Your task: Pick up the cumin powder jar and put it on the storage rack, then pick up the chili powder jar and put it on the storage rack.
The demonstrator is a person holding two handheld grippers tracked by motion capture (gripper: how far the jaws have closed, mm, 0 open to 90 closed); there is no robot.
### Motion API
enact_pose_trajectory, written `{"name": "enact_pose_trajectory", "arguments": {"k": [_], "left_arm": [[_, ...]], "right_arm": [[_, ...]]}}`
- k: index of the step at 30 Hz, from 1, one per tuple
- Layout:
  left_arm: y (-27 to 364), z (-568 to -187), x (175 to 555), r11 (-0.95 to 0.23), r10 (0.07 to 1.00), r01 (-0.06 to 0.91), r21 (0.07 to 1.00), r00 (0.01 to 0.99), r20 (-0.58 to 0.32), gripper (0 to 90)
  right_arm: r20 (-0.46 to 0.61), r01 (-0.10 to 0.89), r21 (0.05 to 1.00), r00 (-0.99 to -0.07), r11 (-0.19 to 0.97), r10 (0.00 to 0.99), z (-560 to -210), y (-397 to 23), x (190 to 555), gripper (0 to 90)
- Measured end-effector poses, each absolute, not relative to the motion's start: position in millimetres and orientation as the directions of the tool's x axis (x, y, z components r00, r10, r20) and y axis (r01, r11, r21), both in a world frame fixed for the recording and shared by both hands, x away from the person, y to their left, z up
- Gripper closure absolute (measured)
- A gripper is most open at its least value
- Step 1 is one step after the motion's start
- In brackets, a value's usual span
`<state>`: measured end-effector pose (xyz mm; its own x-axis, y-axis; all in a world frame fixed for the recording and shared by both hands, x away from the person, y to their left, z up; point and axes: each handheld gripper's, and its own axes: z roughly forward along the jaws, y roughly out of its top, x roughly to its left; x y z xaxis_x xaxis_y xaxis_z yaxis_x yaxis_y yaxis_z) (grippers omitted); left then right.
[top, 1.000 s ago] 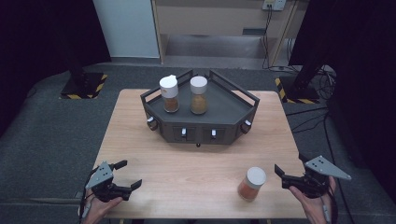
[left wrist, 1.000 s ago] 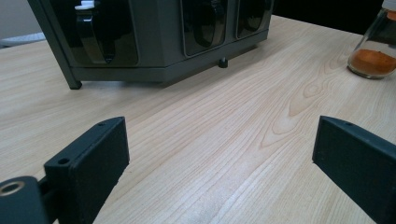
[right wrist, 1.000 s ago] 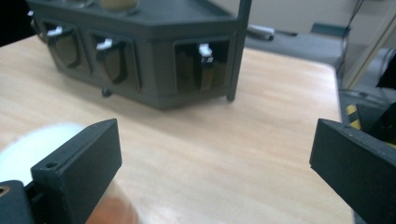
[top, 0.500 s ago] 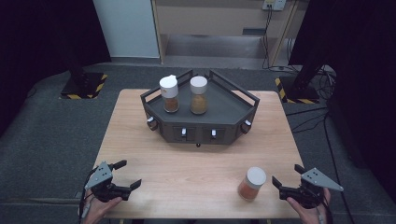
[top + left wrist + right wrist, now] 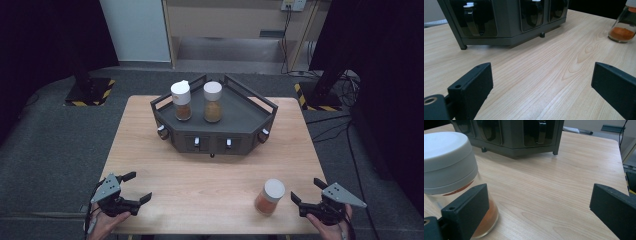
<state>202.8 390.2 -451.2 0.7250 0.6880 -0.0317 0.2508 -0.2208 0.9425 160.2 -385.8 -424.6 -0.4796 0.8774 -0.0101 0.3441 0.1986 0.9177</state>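
Note:
A clear jar (image 5: 270,196) with a white lid and orange powder stands on the wooden table (image 5: 210,185) near the front right. My right gripper (image 5: 306,191) sits just right of it, open and holding nothing. In the right gripper view the jar (image 5: 451,177) rises close behind the left jaw, outside the gap of the right gripper (image 5: 539,207). My left gripper (image 5: 138,187) rests open near the front left edge. Seen from the left gripper (image 5: 541,85), bare wood lies between the jaws and the jar (image 5: 624,27) stands far right.
A dark grey rack (image 5: 240,117) stands at the table's middle back, with two white-lidded jars (image 5: 181,100) (image 5: 212,101) of brown powder upright on its top. Its front has slots with white tabs (image 5: 470,5). The rack (image 5: 519,135) looms ahead of the right gripper.
My right gripper has drawn back toward the table's near edge, staying open beside the jar. The left gripper and the jars have not moved.

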Motion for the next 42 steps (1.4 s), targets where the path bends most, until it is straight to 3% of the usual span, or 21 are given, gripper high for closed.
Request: {"name": "enact_pose_trajectory", "arguments": {"k": [28, 42], "left_arm": [[389.2, -450.9, 203.1, -0.223, 0.685, 0.252, 0.942, 0.728, -0.033, 2.8], [389.5, -451.1, 203.3, -0.219, 0.688, 0.258, 0.941, 0.724, -0.038, 2.8]], "right_arm": [[0.007, 0.339, 0.925, -0.462, 0.170, 0.887, -425.7, -386.3, 157.4, 1.5], [-0.018, 0.332, 0.925, -0.448, 0.185, 0.894, -406.2, -388.4, 157.7, 2.9]]}}
